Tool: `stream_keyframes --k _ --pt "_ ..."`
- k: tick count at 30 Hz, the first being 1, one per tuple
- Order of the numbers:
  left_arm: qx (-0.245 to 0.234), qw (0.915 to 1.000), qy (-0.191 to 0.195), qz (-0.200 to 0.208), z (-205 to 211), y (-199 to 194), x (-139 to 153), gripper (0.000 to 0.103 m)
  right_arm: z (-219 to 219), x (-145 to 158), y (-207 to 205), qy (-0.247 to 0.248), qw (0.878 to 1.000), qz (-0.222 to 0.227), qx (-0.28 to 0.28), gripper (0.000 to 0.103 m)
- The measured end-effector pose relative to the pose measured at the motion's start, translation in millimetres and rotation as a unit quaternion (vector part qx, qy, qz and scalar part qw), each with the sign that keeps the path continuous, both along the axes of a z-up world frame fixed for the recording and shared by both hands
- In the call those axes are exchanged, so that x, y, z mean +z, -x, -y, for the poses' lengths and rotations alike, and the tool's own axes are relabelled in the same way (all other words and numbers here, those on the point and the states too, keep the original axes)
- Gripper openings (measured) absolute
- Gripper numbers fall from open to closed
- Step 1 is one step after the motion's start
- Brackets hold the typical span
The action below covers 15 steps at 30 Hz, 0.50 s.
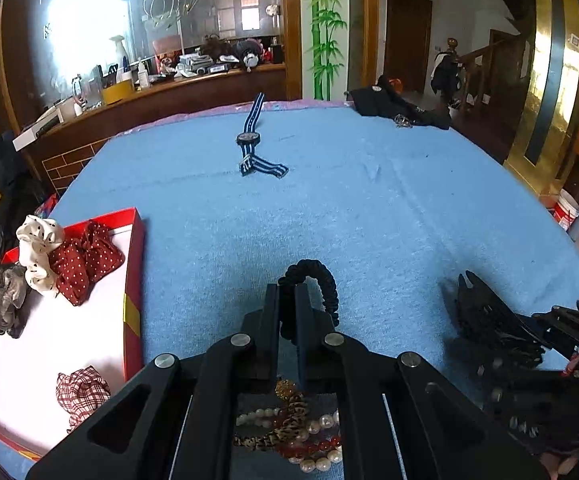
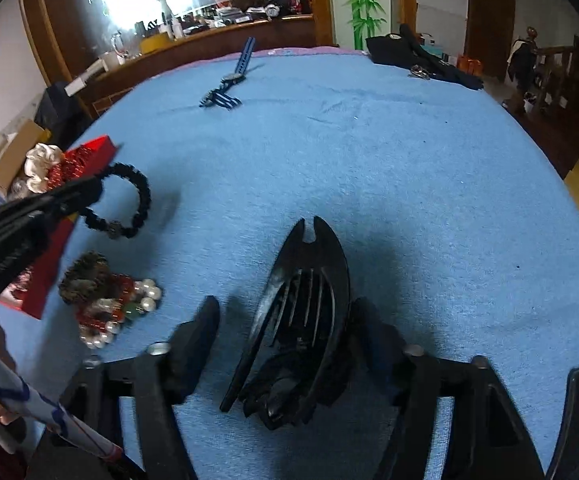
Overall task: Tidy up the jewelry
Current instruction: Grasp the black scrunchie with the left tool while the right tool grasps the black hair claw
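Note:
My left gripper [image 1: 288,292] is shut on a black braided hair tie [image 1: 321,280] and holds it above the blue cloth; it also shows in the right wrist view [image 2: 129,200]. Under it lies a pile of pearl and red bead bracelets [image 1: 301,432], also seen in the right wrist view [image 2: 117,308]. A red box with a white inside [image 1: 133,264] at the left holds several scrunchies [image 1: 85,260]. My right gripper [image 2: 285,316] is open around a large black hair claw clip [image 2: 305,312], which lies on the cloth; the clip also shows in the left wrist view [image 1: 485,316].
A blue striped watch [image 1: 249,140] lies far back on the blue cloth [image 1: 369,208]. A black cap and keys [image 1: 393,108] sit at the back right corner. A wooden counter with clutter [image 1: 169,84] stands behind the table.

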<state>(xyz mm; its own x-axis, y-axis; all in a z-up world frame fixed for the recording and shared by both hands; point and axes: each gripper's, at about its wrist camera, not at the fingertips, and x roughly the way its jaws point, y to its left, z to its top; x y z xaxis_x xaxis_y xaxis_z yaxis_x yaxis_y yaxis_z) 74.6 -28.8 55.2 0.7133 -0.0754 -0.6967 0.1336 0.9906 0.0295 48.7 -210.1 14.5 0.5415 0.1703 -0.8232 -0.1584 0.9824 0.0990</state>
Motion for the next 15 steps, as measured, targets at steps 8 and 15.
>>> stream_keyframes --k 8,15 --pt "-0.003 0.9999 -0.005 0.016 -2 8 -1 0.006 16 10 2 -0.050 0.998 0.016 -0.024 0.042" --pt "-0.003 0.9992 -0.022 0.034 4 14 -1 0.006 22 32 12 -0.103 0.992 0.068 -0.028 0.042"
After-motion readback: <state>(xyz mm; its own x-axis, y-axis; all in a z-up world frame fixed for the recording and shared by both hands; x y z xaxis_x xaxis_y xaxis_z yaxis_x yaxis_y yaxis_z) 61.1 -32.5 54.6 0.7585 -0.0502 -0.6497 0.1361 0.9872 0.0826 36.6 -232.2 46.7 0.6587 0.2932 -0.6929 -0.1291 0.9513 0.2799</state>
